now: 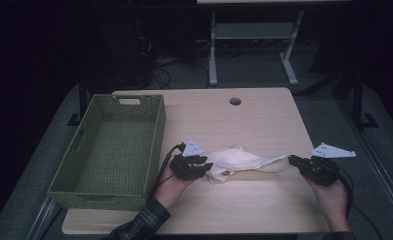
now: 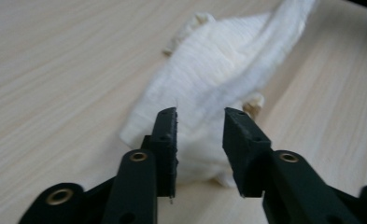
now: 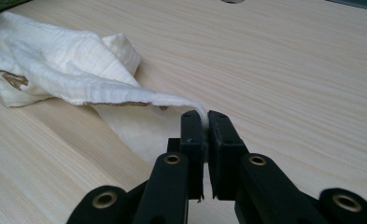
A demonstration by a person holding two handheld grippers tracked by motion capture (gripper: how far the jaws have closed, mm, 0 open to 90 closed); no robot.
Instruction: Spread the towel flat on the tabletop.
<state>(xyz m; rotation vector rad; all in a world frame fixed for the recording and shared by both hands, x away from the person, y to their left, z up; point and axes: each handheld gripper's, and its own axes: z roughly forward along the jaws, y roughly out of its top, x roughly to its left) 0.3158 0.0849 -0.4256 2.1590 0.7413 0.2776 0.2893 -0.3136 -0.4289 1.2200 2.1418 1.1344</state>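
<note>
At the left edge of the pale wooden table (image 1: pixel 264 120) stands a green woven basket (image 1: pixel 84 150), its long side running away from the person. Just right of it the left gripper (image 1: pixel 208 166) sits at the near end of a crumpled white cloth (image 1: pixel 244 161); in the left gripper view its jaws stand apart with the cloth lying on the table beyond and below them, the pads not pressing on it. The cloth stretches rightward across the middle of the table, drawn into a narrow strip. The right gripper (image 1: pixel 292 160) pinches that strip's tip, jaws pressed together on it.
</note>
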